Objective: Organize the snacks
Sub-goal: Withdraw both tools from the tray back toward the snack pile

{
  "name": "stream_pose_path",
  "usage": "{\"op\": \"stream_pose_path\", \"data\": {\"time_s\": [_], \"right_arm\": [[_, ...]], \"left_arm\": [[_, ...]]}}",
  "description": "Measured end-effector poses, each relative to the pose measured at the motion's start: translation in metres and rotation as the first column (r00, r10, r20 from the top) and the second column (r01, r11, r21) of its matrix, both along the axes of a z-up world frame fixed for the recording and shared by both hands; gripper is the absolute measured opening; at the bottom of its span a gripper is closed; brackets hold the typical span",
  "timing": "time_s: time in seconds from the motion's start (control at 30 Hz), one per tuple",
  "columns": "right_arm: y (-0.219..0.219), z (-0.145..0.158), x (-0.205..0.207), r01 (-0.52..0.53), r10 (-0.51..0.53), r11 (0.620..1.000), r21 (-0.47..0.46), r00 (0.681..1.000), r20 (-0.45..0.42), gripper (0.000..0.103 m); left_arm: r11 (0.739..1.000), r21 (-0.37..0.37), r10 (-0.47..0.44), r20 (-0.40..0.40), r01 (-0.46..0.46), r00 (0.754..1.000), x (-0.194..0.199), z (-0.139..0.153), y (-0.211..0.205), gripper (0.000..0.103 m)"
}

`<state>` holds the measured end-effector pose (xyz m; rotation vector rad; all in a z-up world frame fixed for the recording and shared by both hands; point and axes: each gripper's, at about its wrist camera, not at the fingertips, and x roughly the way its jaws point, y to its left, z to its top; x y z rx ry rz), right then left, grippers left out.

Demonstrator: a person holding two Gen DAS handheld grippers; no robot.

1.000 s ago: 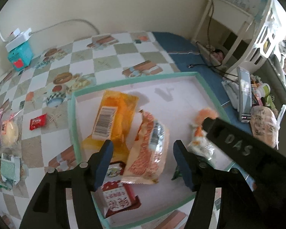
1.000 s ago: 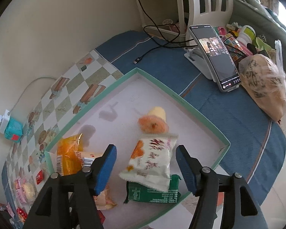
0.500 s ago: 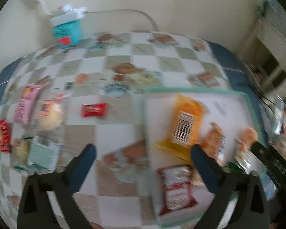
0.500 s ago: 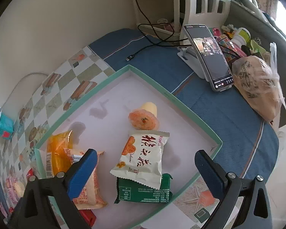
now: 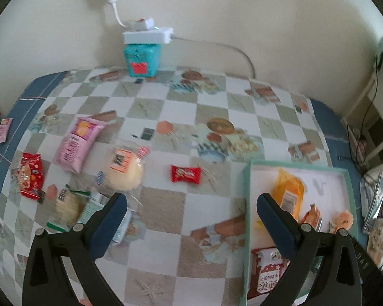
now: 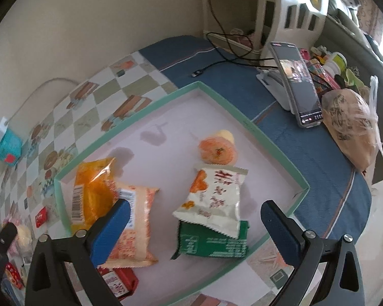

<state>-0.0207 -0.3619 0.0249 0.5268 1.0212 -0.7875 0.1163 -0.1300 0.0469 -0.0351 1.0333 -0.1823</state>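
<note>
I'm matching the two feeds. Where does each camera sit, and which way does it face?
Left wrist: on the left gripper, angled down at loose snacks on the checked tablecloth; its own open fingers show.
Right wrist: on the right gripper, angled down into the green-rimmed tray; open fingers show.
Shared: the tray, orange packet, teal box.
</note>
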Motion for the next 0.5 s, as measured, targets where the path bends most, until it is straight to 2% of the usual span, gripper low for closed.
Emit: {"op": "stream_pose_path", "data": {"time_s": [0.27,0.5], "right_arm": [[0.037,0.01,0.016,-0.085,0.085,0.996,-0.017,0.996,0.011,0.103],[0.075,0.016,0.031,-0.178,0.178,0.982,-0.055,0.984,0.002,0.103]], "left_arm": [[0.99,-0.029,0.141,0.056,-0.14,0.988,0.0,0.021,0.044,0.102],[0.969,-0.024,0.246,0.036,-0.245,0.969,0.003,0.027,0.088,0.102]]}}
